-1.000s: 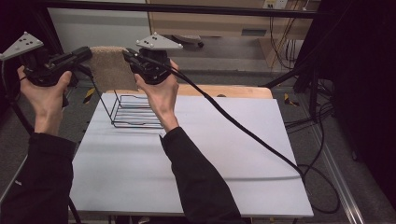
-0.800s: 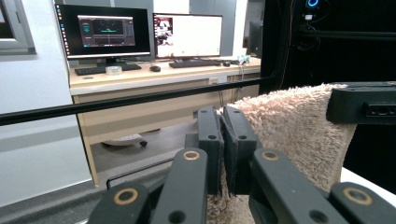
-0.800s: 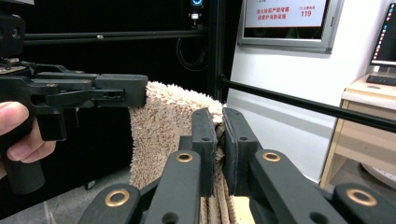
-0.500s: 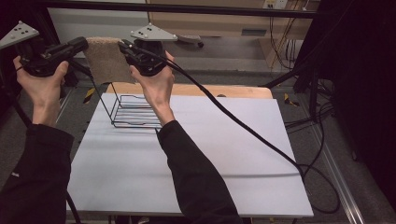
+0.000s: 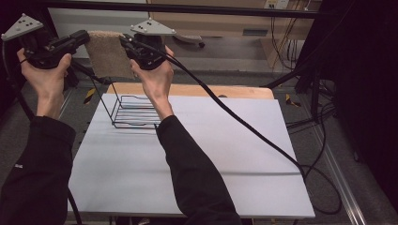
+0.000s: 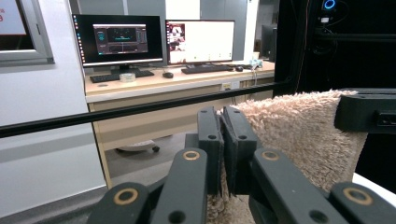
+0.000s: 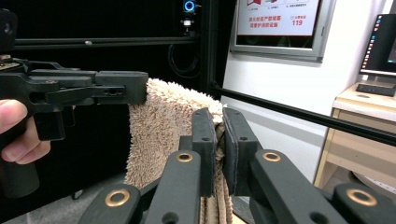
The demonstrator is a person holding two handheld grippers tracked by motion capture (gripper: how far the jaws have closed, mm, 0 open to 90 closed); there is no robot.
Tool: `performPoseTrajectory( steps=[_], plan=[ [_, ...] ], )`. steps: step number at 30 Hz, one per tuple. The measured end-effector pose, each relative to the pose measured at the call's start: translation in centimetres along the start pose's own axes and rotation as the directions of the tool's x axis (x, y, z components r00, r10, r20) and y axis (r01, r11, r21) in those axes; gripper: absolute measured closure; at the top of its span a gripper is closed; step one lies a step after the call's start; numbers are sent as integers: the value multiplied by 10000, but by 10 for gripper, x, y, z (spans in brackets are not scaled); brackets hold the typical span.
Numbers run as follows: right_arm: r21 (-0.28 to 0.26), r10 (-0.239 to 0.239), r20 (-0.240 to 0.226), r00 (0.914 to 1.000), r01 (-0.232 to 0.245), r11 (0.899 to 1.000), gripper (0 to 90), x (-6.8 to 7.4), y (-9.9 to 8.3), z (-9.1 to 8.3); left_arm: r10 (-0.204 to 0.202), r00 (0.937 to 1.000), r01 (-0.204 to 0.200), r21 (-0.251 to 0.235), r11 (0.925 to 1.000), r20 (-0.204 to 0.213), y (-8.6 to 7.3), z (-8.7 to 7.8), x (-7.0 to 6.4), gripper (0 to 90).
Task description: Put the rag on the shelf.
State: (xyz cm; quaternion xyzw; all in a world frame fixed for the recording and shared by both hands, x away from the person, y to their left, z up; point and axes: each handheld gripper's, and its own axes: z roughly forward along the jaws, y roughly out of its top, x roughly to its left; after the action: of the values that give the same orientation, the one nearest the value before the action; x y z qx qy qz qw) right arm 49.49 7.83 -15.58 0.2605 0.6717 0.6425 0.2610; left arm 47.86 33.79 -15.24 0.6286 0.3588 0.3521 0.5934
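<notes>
A beige fluffy towel (image 5: 108, 54) hangs stretched between my two grippers, high above the table's far left corner. My left gripper (image 5: 87, 36) is shut on its left top corner, and my right gripper (image 5: 124, 40) is shut on its right top corner. In the left gripper view the jaws (image 6: 228, 126) pinch the towel's edge (image 6: 299, 126), with the other gripper (image 6: 369, 112) at the far corner. In the right gripper view the jaws (image 7: 218, 128) clamp the towel (image 7: 173, 112), and the left gripper (image 7: 140, 88) holds the opposite corner.
A black wire rack (image 5: 133, 112) stands on the white table (image 5: 211, 154) at the far left, below the towel. A thick black cable (image 5: 244, 126) trails from the right gripper across the table. A black bar (image 5: 234, 9) crosses beyond the far edge.
Both hands have risen and moved farther from the person, carrying the towel higher above the rack. Both grippers stay shut on it.
</notes>
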Motion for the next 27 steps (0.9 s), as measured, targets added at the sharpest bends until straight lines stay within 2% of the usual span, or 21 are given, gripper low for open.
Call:
performPoseTrajectory(
  steps=[4, 12, 27],
  plan=[
    [44, 11, 76, 10000, -12, 10000, 843, -6, 1, 3, 194, 9998, -194, 45, 9998, -18, 0, 8, 1, 864],
    [83, -29, 242, 9997, 27, 10000, 843, -15, 0, 10, 229, 9997, -229, 53, 9997, -58, 0, 19, 3, 864],
    [525, -279, 419, 9987, 257, 9983, 842, -28, -15, 28, -56, 10000, 56, 204, 9998, -11, -20, 36, 16, 863]
  ],
)
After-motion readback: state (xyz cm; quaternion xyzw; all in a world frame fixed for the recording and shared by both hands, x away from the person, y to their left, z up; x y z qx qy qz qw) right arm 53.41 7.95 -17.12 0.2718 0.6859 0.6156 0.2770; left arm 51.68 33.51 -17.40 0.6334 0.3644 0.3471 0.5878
